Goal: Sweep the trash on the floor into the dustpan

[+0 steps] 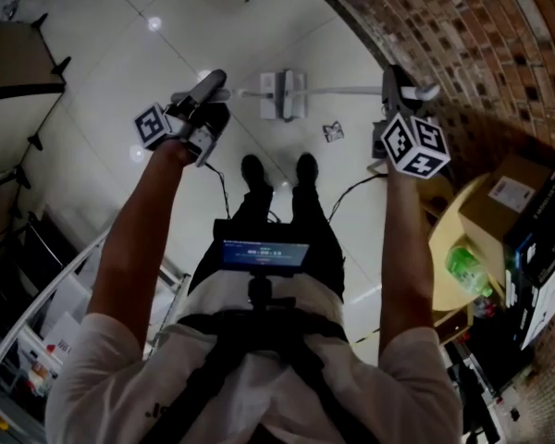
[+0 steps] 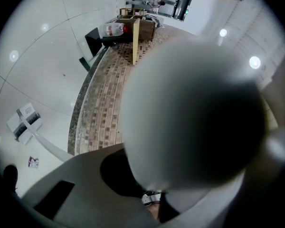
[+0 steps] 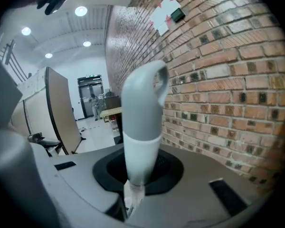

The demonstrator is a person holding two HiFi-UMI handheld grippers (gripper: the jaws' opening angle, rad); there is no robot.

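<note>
Gripping one grey handle point(image 3: 140, 127) each, the left hand-held gripper point(image 1: 206, 100) and right hand-held gripper point(image 1: 395, 89) flank trash point(image 1: 333, 131) by the brick wall point(image 1: 462, 35).

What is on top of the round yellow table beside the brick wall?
A cardboard box with a white label and what looks like a green plastic bottle rest on the yellow table. A black box overlaps its right edge. The tabletop under them is covered.

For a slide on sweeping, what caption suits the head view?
Left gripper shut on a grey handle, right gripper on a long white handle, trash scrap on the floor ahead.
</note>
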